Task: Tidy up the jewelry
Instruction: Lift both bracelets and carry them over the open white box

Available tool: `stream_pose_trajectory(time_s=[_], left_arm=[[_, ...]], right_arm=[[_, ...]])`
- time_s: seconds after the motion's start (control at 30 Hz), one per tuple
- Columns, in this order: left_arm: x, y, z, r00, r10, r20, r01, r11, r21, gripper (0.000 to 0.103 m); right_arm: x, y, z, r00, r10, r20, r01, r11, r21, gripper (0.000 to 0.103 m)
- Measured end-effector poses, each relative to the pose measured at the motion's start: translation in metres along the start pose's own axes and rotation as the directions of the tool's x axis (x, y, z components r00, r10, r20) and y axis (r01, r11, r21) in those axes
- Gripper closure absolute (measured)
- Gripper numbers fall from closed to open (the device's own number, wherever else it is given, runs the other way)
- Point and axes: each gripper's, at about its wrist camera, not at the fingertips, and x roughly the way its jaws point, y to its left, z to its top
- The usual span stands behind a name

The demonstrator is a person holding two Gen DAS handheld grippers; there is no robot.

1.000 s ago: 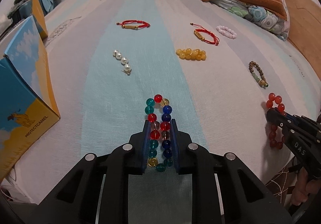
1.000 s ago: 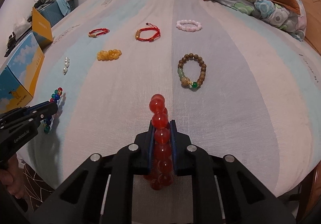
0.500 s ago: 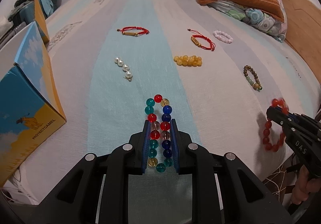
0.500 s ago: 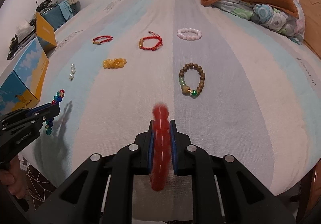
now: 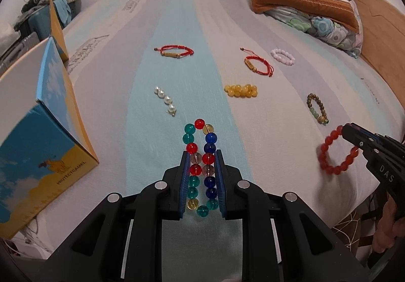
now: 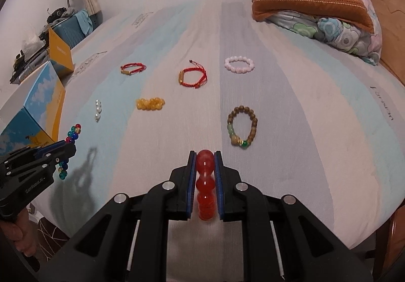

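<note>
Both grippers loaded, held above near edge of striped bedsheet (image 6: 291,130); left gripper (image 5: 201,168) pinching multicoloured glass-bead bracelet (image 5: 201,155) flat between blue pads, loop squeezed long and poking out past fingertips; right gripper (image 6: 205,175) clamped on red bead bracelet (image 6: 205,180), seen edge-on in own view, hanging as open ring off fingertips in left view (image 5: 336,153). Still lying loose on sheet, well apart from one another: pearl strand (image 5: 165,102), amber bead bracelet (image 5: 241,90), two red cord bracelets (image 5: 174,51) (image 5: 257,65), pale pink bead bracelet (image 5: 283,57), brown wooden bead bracelet (image 6: 242,127). Blue-and-yellow carton (image 5: 43,143) at left bed edge, just beside left gripper; whether meant as container, cannot tell. Judged early: two pieces lifted, none visibly stowed, six left to collect; no tray or jewelry box in view
</note>
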Motion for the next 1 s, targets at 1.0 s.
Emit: stream_pose_trajectory(time_s=[1.0], left_arm=[[-0.039, 0.013, 0.068, 0.995, 0.055, 0.082, -0.054, 0.998, -0.02, 0.084]], right_arm=[[-0.022, 0.048, 0.094, 0.996, 0.009, 0.09, -0.009, 1.0, -0.002, 0.09]])
